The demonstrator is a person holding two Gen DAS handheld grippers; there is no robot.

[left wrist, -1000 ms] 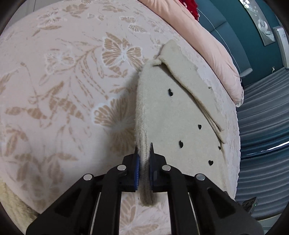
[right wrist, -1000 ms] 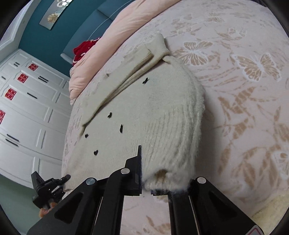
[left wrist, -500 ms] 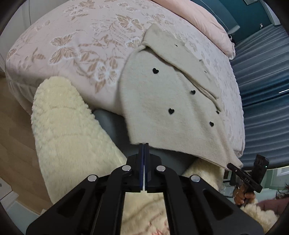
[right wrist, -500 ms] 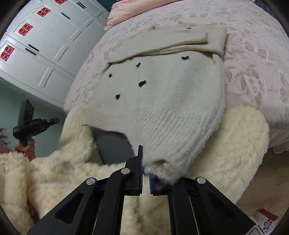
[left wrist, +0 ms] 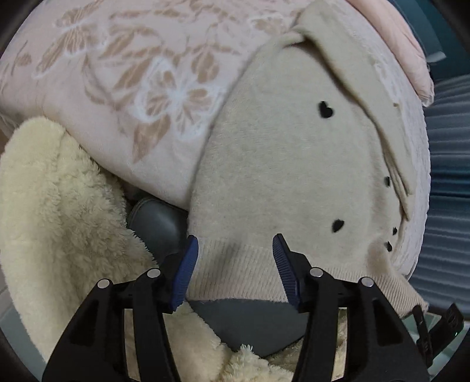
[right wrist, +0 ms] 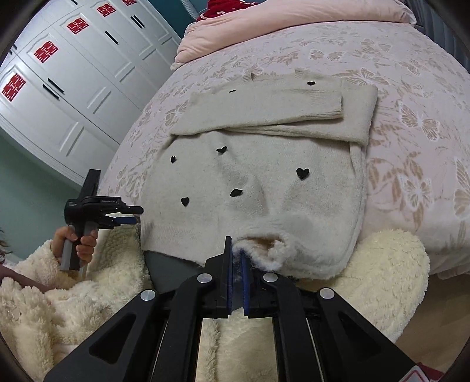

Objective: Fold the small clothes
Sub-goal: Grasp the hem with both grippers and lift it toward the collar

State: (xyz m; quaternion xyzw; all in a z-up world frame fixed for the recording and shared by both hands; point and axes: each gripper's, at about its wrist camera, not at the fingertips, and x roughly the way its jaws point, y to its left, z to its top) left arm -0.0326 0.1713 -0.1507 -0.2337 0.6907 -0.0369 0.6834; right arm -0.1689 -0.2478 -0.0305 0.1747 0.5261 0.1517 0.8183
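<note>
Floral bedspread (right wrist: pixel 411 97), pink pillow (right wrist: pixel 293 23), white wardrobe (right wrist: pixel 73 73) w/ red stickers.

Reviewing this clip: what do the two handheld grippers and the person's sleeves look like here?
Both grippers are matte black plastic with open triangular cut-outs, silver screw heads and ribbed blue pads on the fingers. The left gripper, seen from the right wrist camera, has a grey pistol-style handle and small white lettering on its black body. The right gripper matches it. The sleeves are fluffy cream fleece. No cables are visible.
</note>
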